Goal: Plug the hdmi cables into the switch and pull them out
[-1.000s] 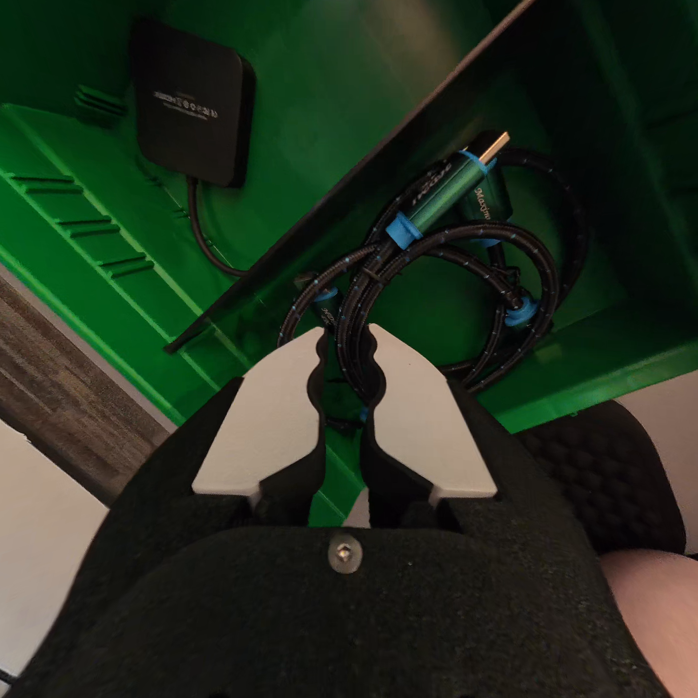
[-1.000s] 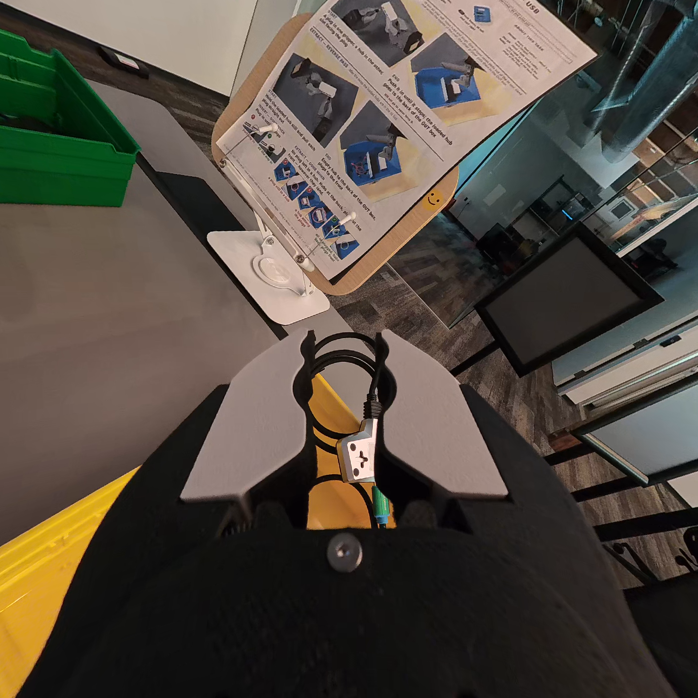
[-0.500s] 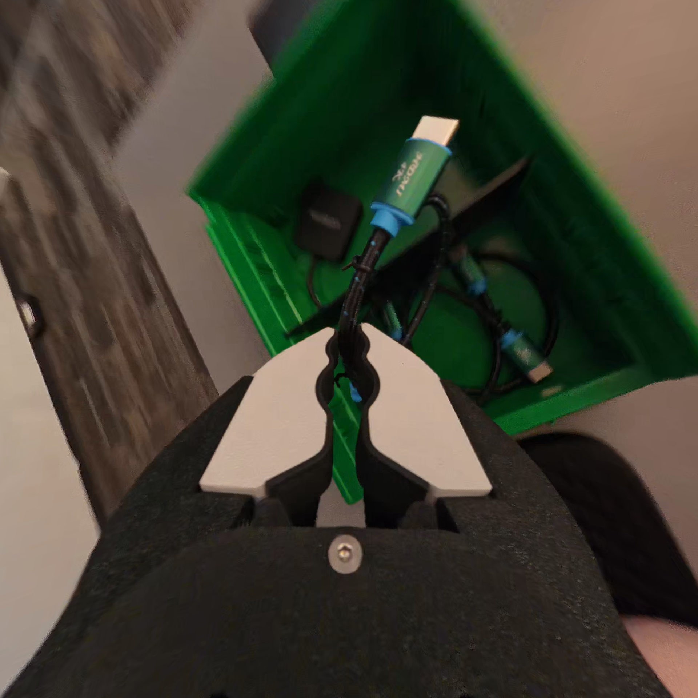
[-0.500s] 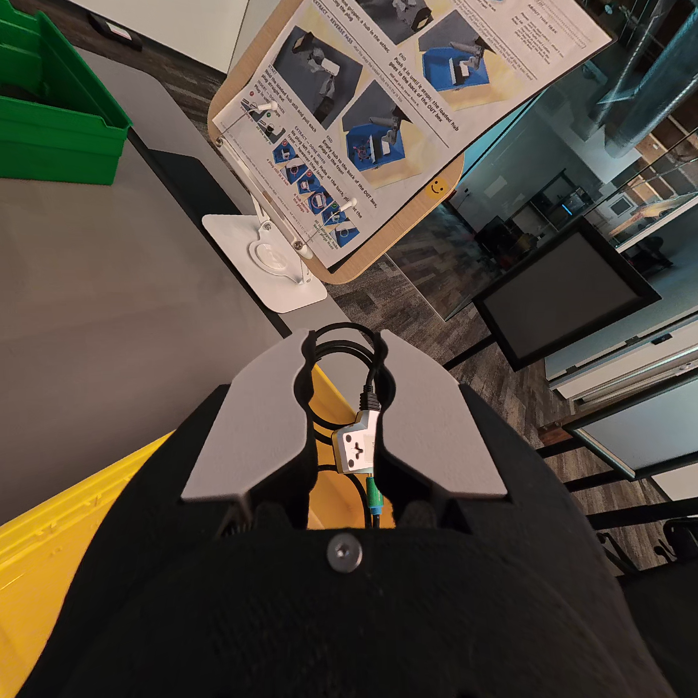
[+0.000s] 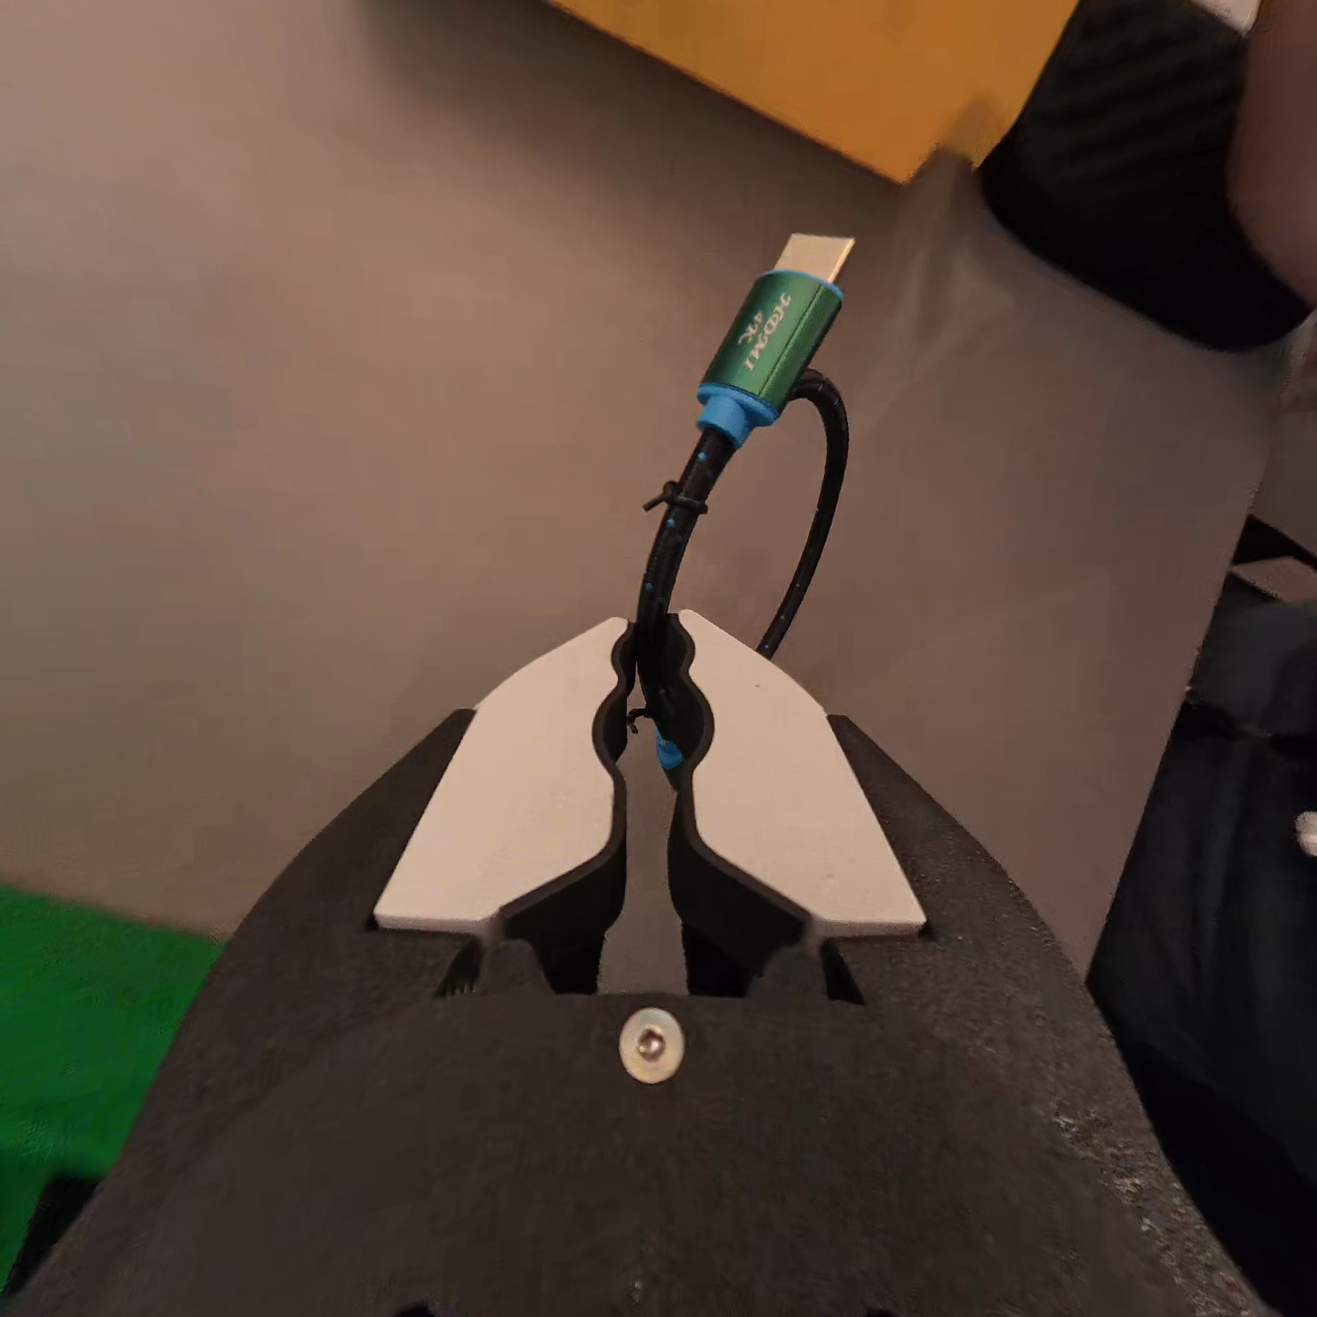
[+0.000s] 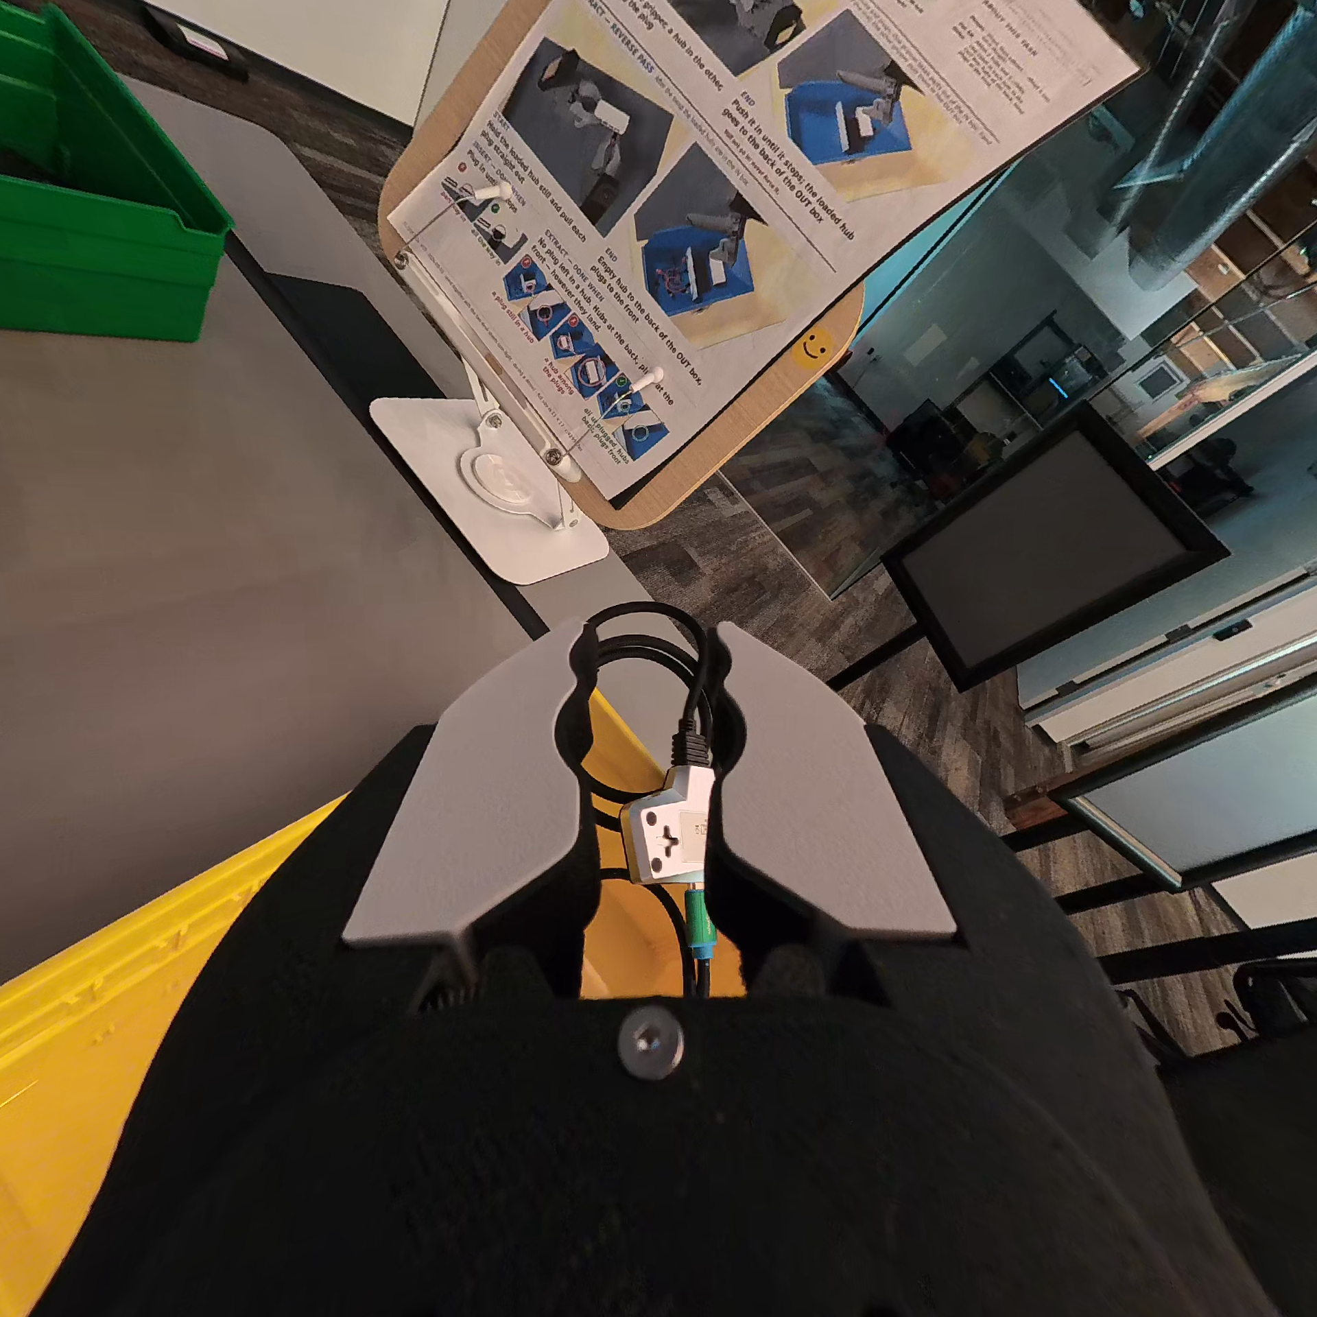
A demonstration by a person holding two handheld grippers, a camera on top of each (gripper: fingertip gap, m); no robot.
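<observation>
The left gripper [image 5: 654, 627] is pinching the braided black HDMI cable [image 5: 673, 549] between its two pale fingers [image 5: 527, 770], which are pressed against the cord just behind the tips. The cable is rising out of the grip and ending in a green-shelled HDMI plug [image 5: 773, 338] with a blue strain relief and a bare metal tip pointing up and to the right. A second run of the same cable is looping down behind the plug and passing beside the right-hand finger. A thin black tie is binding the cord partway up. Behind the plug, a grey table surface [image 5: 321, 356] is filling the left wrist view, with a yellow bin [image 5: 819, 64] at the top edge and a green bin [image 5: 85, 1012] at the lower left. The right gripper [image 6: 648, 631] is clamping a small silver switch [image 6: 666, 830] against its right-hand finger; a gap is showing beside the left-hand finger. A green plug [image 6: 698, 919] is sitting in the near end of the switch, and a thin black lead [image 6: 641, 634] is curling out of its far end past the fingertips. Below this gripper a yellow bin [image 6: 142, 962] is lying on the grey table [image 6: 214, 570]. A green bin [image 6: 107, 235], a white stand [image 6: 492, 477] carrying a printed instruction sheet [image 6: 713, 178], and a dark monitor [image 6: 1047, 549] are standing farther off.
</observation>
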